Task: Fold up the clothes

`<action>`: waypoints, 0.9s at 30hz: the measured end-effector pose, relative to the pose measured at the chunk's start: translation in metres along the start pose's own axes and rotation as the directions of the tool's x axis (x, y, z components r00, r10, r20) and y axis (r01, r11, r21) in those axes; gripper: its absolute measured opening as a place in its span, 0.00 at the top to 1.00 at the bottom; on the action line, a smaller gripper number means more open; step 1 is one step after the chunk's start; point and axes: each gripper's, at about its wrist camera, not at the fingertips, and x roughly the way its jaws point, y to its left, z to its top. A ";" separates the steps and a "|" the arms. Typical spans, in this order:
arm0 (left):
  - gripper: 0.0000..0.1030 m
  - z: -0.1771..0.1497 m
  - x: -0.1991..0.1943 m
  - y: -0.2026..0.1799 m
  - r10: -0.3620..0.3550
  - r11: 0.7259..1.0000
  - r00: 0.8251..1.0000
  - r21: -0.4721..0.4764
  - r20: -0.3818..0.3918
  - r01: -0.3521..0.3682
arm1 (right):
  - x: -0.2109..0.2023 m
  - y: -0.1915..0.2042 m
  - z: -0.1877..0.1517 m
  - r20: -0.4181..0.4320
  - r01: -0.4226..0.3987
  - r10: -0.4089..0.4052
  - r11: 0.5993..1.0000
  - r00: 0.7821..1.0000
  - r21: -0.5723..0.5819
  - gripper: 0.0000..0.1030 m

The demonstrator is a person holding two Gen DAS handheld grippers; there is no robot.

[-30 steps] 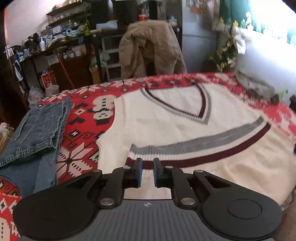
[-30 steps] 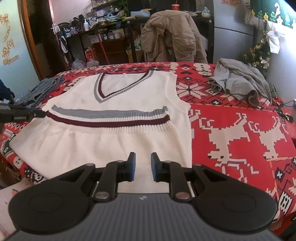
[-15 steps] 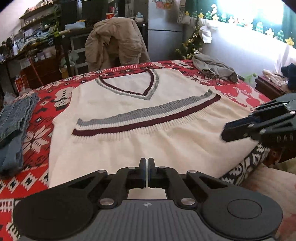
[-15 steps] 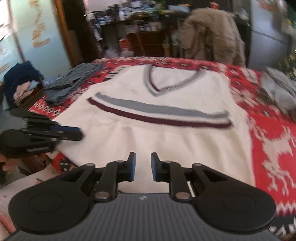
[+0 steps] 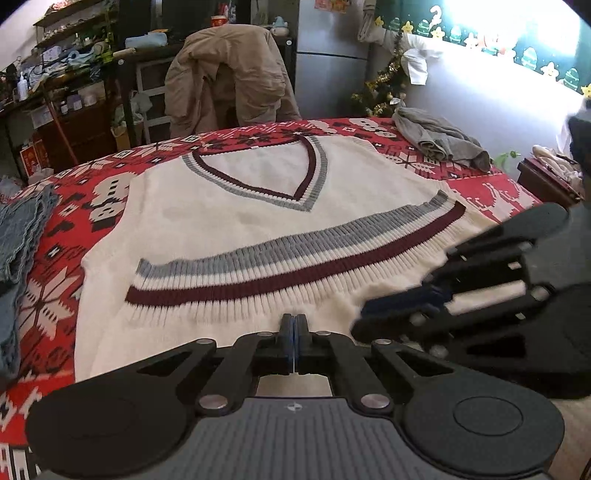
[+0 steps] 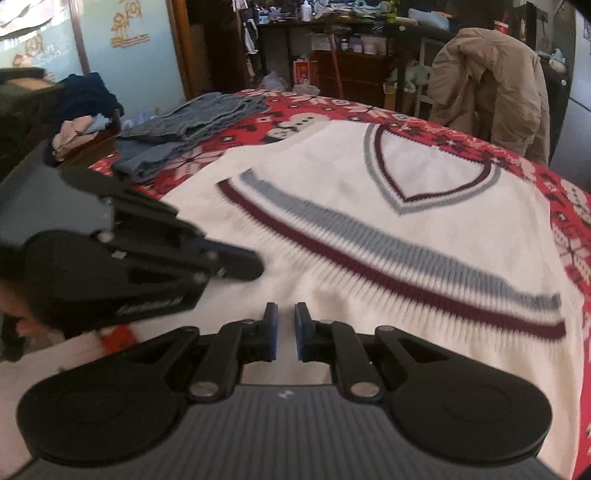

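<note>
Both our grippers have swung in over the near hem of the cream knit V-neck vest (image 5: 258, 221) spread on the red patterned cloth (image 5: 74, 206): left gripper (image 5: 294, 345) pinched together, right gripper (image 6: 285, 332) closing, nothing visibly between.

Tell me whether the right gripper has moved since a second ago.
Yes. The right gripper has swung toward the vest's middle, beside the left gripper; the grey garment has left its view.

Cluttered dark shelves (image 5: 66, 74), tan coat over chair (image 5: 229, 74), grey fridge (image 5: 328, 55), perhaps a bright window (image 5: 517, 22), pale blue wall (image 6: 129, 55)
</note>
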 end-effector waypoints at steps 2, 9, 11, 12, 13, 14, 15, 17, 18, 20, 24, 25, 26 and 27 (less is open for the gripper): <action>0.98 0.003 0.001 0.000 -0.002 1.000 1.000 0.002 -0.002 0.002 | 0.006 -0.007 0.006 0.001 -0.002 0.002 1.000 1.000 0.003 0.90; 0.97 0.000 -0.019 -0.010 -0.052 0.998 0.998 -0.020 0.025 0.052 | -0.018 -0.018 0.004 0.054 -0.006 0.003 0.999 0.999 0.051 0.96; 0.97 -0.003 -0.028 -0.017 -0.091 0.996 0.995 -0.012 0.036 0.092 | -0.032 -0.022 -0.007 0.043 -0.009 0.005 0.996 0.999 0.087 0.97; 0.97 -0.004 -0.029 -0.023 -0.106 0.994 0.994 0.004 0.030 0.106 | -0.038 -0.023 -0.013 0.027 -0.008 0.005 0.995 1.000 0.097 0.97; 0.96 -0.006 -0.028 -0.030 -0.120 0.993 0.993 0.022 0.022 0.120 | -0.041 -0.022 -0.019 0.007 -0.003 0.002 0.996 1.000 0.091 0.97; 0.94 -0.007 -0.025 -0.034 -0.125 0.991 0.992 0.040 0.011 0.124 | -0.043 -0.021 -0.025 -0.013 0.004 -0.003 0.997 1.000 0.079 0.97; 0.94 -0.008 -0.018 -0.038 -0.113 0.992 0.994 0.058 -0.003 0.113 | -0.042 -0.019 -0.030 -0.027 0.015 -0.013 0.998 1.000 0.061 0.97; 0.94 -0.009 -0.008 -0.041 -0.090 0.993 0.996 0.074 -0.014 0.091 | -0.038 -0.020 -0.032 -0.030 0.028 -0.026 0.998 0.999 0.051 0.97; 0.94 -0.007 -0.007 -0.041 -0.083 0.994 0.997 0.070 -0.009 0.083 | -0.035 -0.022 -0.030 -0.022 0.027 -0.025 0.998 0.999 0.063 0.97; 0.94 -0.004 -0.003 -0.040 -0.068 0.996 0.998 0.062 0.001 0.068 | -0.027 -0.026 -0.021 -0.008 0.036 -0.035 0.996 0.999 0.083 0.97; 0.94 -0.001 -0.002 -0.038 -0.065 0.997 0.998 0.043 0.000 0.065 | -0.012 -0.035 -0.008 0.011 0.043 -0.045 0.991 0.999 0.128 0.97; 0.94 -0.001 -0.003 -0.037 -0.067 0.997 0.998 0.042 -0.001 0.067 | -0.011 -0.037 -0.007 0.014 0.041 -0.044 0.989 0.999 0.139 0.97; 0.94 -0.001 -0.005 -0.036 -0.071 0.997 0.997 0.040 0.002 0.071 | -0.011 -0.039 -0.007 0.016 0.039 -0.042 0.988 0.999 0.148 0.97; 0.94 -0.003 -0.008 -0.035 -0.076 0.996 0.997 0.036 0.006 0.076 | -0.014 -0.040 -0.007 0.024 0.037 -0.041 0.987 0.999 0.155 0.96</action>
